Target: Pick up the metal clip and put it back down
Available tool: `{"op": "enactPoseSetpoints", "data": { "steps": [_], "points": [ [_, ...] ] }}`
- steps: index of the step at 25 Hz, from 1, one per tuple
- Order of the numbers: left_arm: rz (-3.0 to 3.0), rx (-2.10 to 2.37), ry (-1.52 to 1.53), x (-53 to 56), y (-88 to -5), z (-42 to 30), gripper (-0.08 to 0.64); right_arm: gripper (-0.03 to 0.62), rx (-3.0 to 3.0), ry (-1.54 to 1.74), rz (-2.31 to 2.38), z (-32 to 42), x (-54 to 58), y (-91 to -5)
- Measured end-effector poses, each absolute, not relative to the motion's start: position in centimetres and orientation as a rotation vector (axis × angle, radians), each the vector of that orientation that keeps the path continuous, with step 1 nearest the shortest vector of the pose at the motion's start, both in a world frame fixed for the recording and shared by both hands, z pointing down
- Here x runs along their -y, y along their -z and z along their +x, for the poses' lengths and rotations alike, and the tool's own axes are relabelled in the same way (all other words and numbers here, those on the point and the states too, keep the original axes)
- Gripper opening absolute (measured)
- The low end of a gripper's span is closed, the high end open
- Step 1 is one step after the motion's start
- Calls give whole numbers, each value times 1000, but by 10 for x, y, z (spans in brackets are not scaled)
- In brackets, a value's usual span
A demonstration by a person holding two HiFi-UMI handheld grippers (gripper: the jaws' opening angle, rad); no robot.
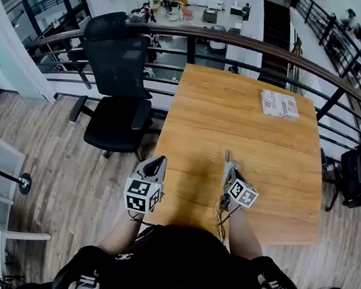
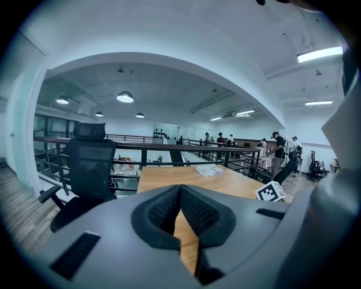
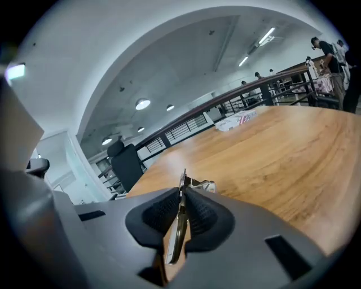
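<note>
The metal clip (image 3: pixel 181 210) is a thin silver-and-brass piece standing on edge between the black pads of my right gripper (image 3: pixel 182 195), which is shut on it. Its wire loop (image 3: pixel 204 184) pokes out past the jaw tips. In the head view the clip (image 1: pixel 227 158) sticks forward from the right gripper (image 1: pixel 229 168) over the near middle of the wooden table (image 1: pixel 236 114). Whether it touches the tabletop I cannot tell. My left gripper (image 1: pixel 159 161) hovers at the table's near left edge, its pads (image 2: pixel 180 189) pressed together on nothing.
A white printed packet (image 1: pixel 279 104) lies at the table's far right corner. A black office chair (image 1: pixel 117 81) stands left of the table. A dark metal railing (image 1: pixel 243 45) runs behind the table, with a lower floor beyond. People stand in the distance at right.
</note>
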State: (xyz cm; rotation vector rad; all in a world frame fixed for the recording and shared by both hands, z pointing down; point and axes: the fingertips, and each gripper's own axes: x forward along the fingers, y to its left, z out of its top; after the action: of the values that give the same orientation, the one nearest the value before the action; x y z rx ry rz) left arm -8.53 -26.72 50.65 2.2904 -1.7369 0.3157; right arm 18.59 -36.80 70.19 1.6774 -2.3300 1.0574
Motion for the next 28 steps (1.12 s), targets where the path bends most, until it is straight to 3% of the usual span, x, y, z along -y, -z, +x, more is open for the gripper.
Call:
{"op": "enactPoseSetpoints", "data": {
  "steps": [10, 11, 13, 15, 21, 22, 24, 28],
  "points": [
    [2289, 1731, -317, 264, -508, -85, 17, 75, 2200, -1129, 1643, 191, 359, -748],
    [2291, 1728, -316, 264, -508, -84, 17, 107, 2208, -1099, 1644, 191, 360, -745],
    [2295, 1719, -313, 264, -508, -83, 17, 271, 2264, -1020, 1664, 192, 361, -732],
    [2300, 1709, -313, 264, -510, -82, 17, 313, 2326, -904, 1703, 195, 361, -707],
    [2332, 1682, -306, 272, -509, -75, 17, 222, 2506, -297, 1861, 204, 354, -551],
    [2340, 1678, -302, 274, -508, -72, 17, 175, 2516, -182, 1879, 204, 349, -523],
    [2355, 1671, -291, 276, -505, -66, 17, 15, 2536, 2, 1881, 199, 338, -478],
    [2395, 1639, -276, 280, -501, -54, 17, 14, 2616, 106, 1822, 183, 315, -435]
  ]
}}
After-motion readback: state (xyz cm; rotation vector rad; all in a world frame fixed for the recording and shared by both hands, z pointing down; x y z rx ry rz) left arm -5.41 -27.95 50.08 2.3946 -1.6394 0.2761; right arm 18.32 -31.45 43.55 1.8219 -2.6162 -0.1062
